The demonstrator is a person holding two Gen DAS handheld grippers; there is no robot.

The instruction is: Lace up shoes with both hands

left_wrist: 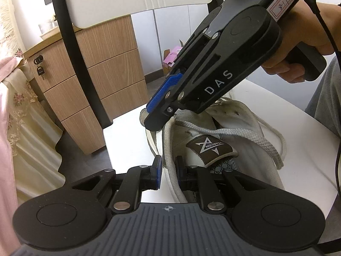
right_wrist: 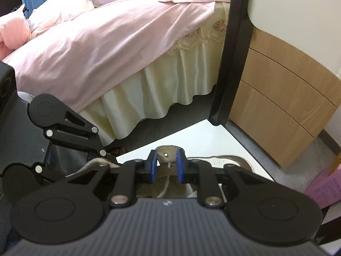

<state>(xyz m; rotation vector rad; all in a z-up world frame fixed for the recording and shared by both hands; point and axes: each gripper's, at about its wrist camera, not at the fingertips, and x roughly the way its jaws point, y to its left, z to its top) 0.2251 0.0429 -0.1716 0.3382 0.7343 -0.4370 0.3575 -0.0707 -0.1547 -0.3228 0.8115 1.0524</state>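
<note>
The white shoe (left_wrist: 223, 140) lay on a white table (left_wrist: 127, 136). The left gripper (left_wrist: 168, 170) stood with jaws spread, one lace (left_wrist: 170, 164) running between its pads without being clamped. The right gripper (left_wrist: 157, 123) pointed down at the shoe's front end, jaws parted around its grey edge. A wooden drawer cabinet (left_wrist: 85, 74) and a pink-covered bed (right_wrist: 96, 42) stood nearby.
</note>
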